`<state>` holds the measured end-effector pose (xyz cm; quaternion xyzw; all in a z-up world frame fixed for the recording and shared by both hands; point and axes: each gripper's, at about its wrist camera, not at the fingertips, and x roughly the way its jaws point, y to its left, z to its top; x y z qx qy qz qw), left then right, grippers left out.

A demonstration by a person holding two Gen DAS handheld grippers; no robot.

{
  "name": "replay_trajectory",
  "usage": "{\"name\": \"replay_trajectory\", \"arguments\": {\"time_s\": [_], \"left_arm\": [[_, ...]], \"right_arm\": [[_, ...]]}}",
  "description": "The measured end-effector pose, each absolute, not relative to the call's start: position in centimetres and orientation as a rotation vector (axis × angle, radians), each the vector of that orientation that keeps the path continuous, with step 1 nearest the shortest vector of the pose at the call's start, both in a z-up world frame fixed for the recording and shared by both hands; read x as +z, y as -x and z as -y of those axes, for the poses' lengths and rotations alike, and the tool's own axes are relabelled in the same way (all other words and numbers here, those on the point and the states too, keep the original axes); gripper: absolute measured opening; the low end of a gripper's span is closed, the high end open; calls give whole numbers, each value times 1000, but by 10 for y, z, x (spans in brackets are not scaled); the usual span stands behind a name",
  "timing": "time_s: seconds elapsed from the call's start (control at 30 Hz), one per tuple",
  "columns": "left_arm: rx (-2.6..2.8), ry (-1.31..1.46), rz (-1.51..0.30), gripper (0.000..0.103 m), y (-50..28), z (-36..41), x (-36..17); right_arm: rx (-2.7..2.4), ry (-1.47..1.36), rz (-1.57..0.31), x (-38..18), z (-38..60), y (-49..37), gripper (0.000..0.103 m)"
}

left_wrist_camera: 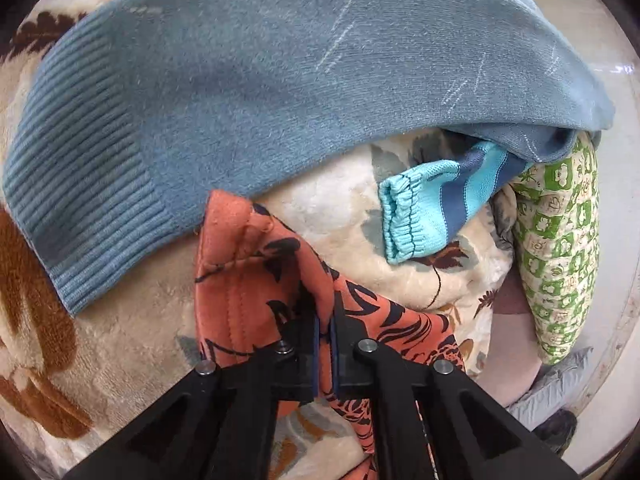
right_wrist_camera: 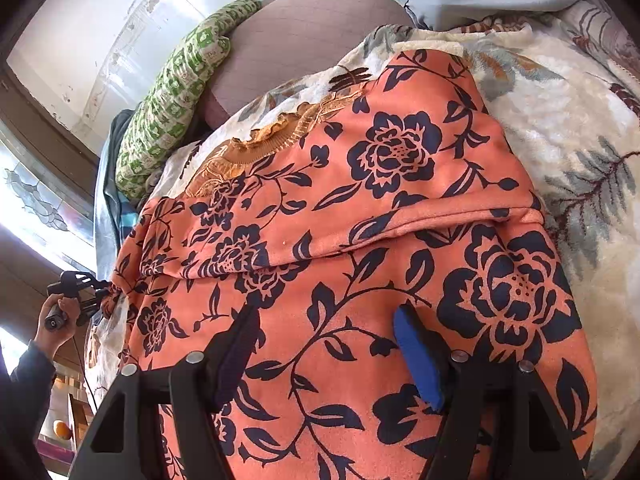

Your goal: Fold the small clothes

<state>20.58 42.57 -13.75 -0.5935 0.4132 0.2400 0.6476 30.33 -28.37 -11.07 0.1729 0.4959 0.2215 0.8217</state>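
Note:
An orange garment with a dark flower print point(right_wrist_camera: 360, 208) lies spread on a cream plush blanket point(right_wrist_camera: 560, 120), folded across its middle, with a ruffled collar point(right_wrist_camera: 280, 132) at its far end. My right gripper point(right_wrist_camera: 326, 316) hovers open over the near part of it, and the cloth below the fingers is untouched. My left gripper point(left_wrist_camera: 325, 320) is shut on an edge of the same orange garment point(left_wrist_camera: 240, 280), the fabric pinched between its pads. In the right wrist view, that left gripper point(right_wrist_camera: 102, 292) shows at the far left, held by a hand point(right_wrist_camera: 56, 320).
A grey-blue knit sweater point(left_wrist_camera: 240, 100) with a ribbed hem lies beyond the orange edge. A turquoise striped cuff point(left_wrist_camera: 416, 208) pokes out from under it. A green patterned pillow point(left_wrist_camera: 560, 248) and a brown cushion point(right_wrist_camera: 312, 40) sit against the white wall.

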Motion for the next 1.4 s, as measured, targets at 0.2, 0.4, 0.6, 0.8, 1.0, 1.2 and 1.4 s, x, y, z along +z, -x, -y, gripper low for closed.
{"name": "replay_trajectory", "arguments": {"time_s": [0.2, 0.4, 0.6, 0.8, 1.0, 1.2, 1.4], "left_arm": [[432, 760, -718, 3, -243, -355, 13], [52, 207, -516, 4, -247, -145, 131], [-266, -183, -591, 7, -252, 84, 57], [-435, -182, -1167, 27, -278, 152, -119], [-444, 8, -997, 65, -237, 99, -66], [-173, -10, -806, 76, -221, 6, -39], [-13, 38, -869, 76, -239, -59, -75]], "right_arm": [[478, -358, -1052, -111, 282, -304, 73], [481, -380, -1050, -110, 284, -305, 73], [487, -458, -1034, -105, 297, -303, 73], [432, -656, -1015, -107, 336, -302, 75], [431, -743, -992, -104, 348, -304, 79], [412, -722, -936, -86, 356, -307, 79], [387, -535, -953, -51, 339, -359, 79]]}}
